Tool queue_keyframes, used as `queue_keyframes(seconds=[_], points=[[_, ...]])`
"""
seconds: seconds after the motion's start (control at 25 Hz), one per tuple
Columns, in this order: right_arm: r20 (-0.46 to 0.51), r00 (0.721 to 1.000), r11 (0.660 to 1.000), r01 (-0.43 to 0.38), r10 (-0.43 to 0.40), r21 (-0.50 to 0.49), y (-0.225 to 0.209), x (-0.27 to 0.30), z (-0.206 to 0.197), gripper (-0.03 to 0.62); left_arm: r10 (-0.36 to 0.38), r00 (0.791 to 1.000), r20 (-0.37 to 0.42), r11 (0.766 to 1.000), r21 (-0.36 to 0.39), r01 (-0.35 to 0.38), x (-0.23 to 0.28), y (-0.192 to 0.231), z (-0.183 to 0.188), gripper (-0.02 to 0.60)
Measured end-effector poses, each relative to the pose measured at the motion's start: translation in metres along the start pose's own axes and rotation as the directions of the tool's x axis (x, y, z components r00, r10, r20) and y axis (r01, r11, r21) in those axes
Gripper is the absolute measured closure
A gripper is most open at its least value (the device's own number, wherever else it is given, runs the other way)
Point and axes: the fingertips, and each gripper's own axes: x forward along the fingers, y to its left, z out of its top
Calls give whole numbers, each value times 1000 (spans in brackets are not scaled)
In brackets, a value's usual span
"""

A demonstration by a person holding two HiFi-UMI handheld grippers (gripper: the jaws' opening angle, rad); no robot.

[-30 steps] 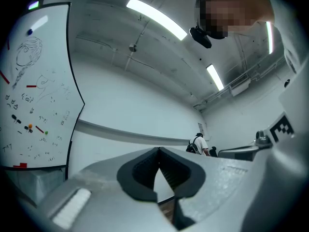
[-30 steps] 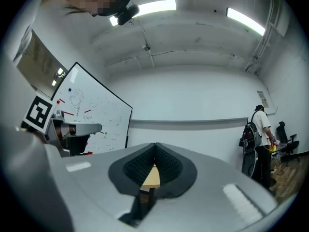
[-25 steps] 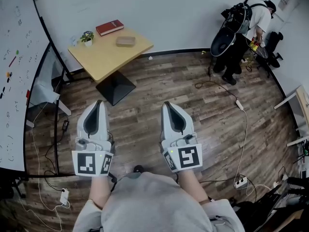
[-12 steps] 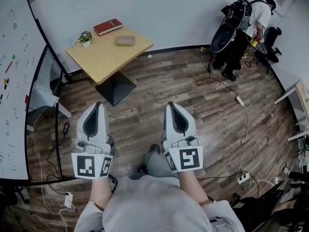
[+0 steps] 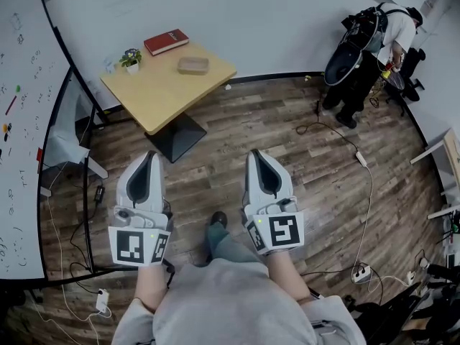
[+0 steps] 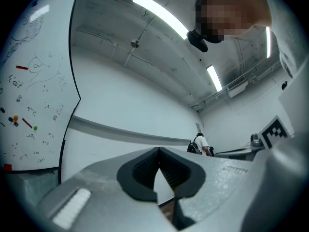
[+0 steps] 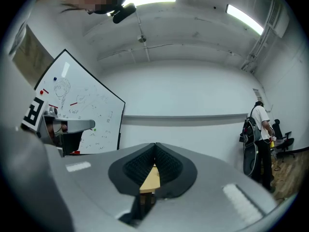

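The left gripper [image 6: 158, 151] is pressing its dark ribbed pads together at the tips, with only a narrow wedge opening behind them, and nothing is sitting in that wedge; just white wall and a sliver of floor are showing through it. The right gripper [image 7: 155, 148] is doing the same, tips meeting and gripping nothing, while the pale yellow top of the table [image 5: 162, 85] is showing far off through its wedge, not between the pads. In the head view both grippers are hovering side by side over the wooden floor [image 5: 215, 146], well apart from each other, marker cubes toward the person and tips pointing toward the table. The person's shoe [image 5: 218, 221] is showing between the two grippers, lower down. The table is standing ahead of the left gripper, well apart from both, close to the white wall, on a dark pedestal base. On it a red book [image 5: 166, 42] is lying at the far edge, a small potted plant [image 5: 131, 57] is standing near the book, and a flat brown box [image 5: 192, 65] is lying toward the right side. A whiteboard [image 5: 18, 121] with marker scribbles is running along the left. In the far right corner another person [image 5: 392, 31] is standing with a dark bag, and cables [image 5: 363, 164] are trailing across the floor there.
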Motion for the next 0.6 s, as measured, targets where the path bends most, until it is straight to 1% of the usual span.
queue_keyframes(seconds=[0.32,0.6], points=[[19,1000,1000,-24,24,-1,-12,72,2,592,36,999,13,999,-2,-36,53,44,-8,577],[24,998,999,-51,51,10,-30,124,1,592,66,998,20,998,14,-66,95,69,-13,577]])
